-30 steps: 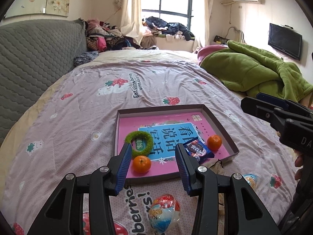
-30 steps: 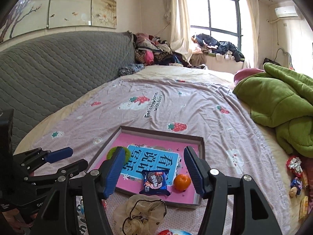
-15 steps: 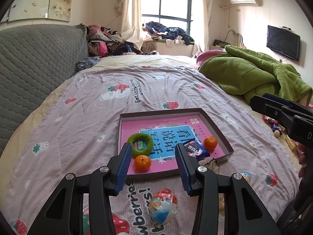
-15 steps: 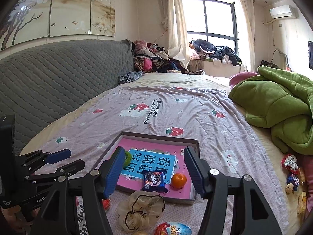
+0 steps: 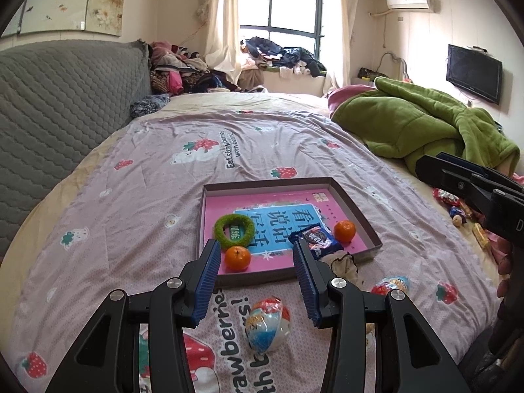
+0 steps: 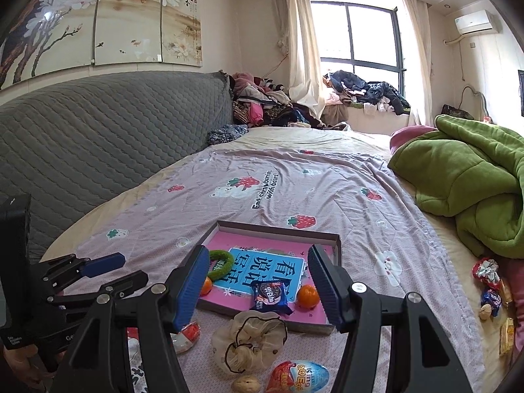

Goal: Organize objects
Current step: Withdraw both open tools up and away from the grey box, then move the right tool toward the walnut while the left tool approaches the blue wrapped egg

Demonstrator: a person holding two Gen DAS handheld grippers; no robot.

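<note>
Both grippers have drawn back from the tray over the last second, so more bedspread shows below it. Lowest in the left wrist frame, a foil-wrapped egg (image 5: 268,324) lies between the spread, empty fingers of the left gripper (image 5: 255,281). At the bottom of the right wrist frame, the right gripper (image 6: 258,286) is likewise parted and holds nothing, above a cream scrunchie (image 6: 249,340) and a second egg (image 6: 299,376). Mid-frame, the shallow pink tray (image 5: 360,211) holds two oranges (image 5: 237,258), a green ring (image 5: 234,230) and a cookie packet (image 5: 316,240). Upper right lies a green blanket (image 5: 425,124).
</note>
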